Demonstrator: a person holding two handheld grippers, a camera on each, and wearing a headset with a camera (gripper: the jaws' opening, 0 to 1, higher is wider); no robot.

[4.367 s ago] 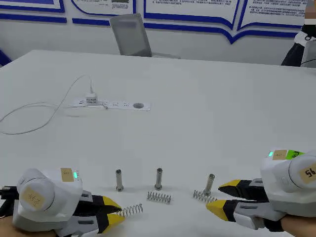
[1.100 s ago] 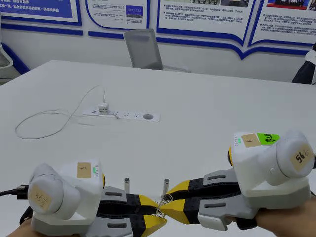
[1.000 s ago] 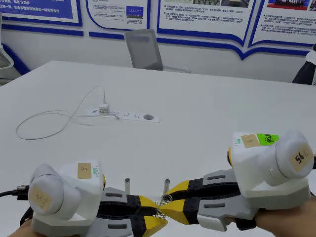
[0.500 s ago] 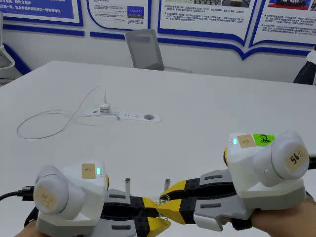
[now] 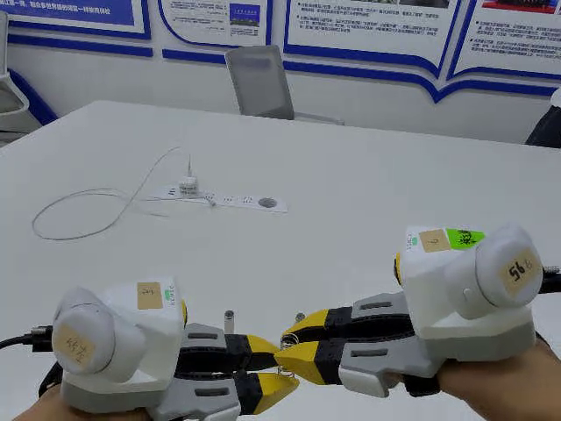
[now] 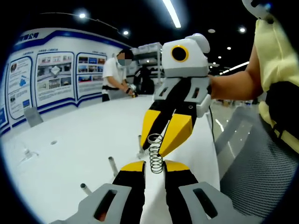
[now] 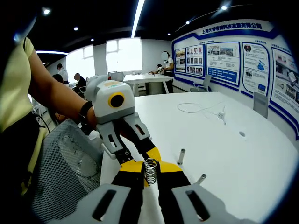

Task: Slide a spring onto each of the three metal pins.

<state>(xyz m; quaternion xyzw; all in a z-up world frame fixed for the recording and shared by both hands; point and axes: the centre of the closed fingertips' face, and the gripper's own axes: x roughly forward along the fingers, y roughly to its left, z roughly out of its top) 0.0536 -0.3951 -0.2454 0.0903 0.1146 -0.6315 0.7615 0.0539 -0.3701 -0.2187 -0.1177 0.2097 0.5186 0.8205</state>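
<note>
The head view looked from up high, forward and down over the white table (image 5: 368,219), with the left gripper (image 5: 267,364) and the right gripper (image 5: 294,340) close below it. The left gripper view rode low and looked along its own jaws, straight at the right gripper, very near. The right gripper view looked back the other way. All three saw the same spring (image 5: 285,347) and pins (image 5: 229,317) on the table
</note>
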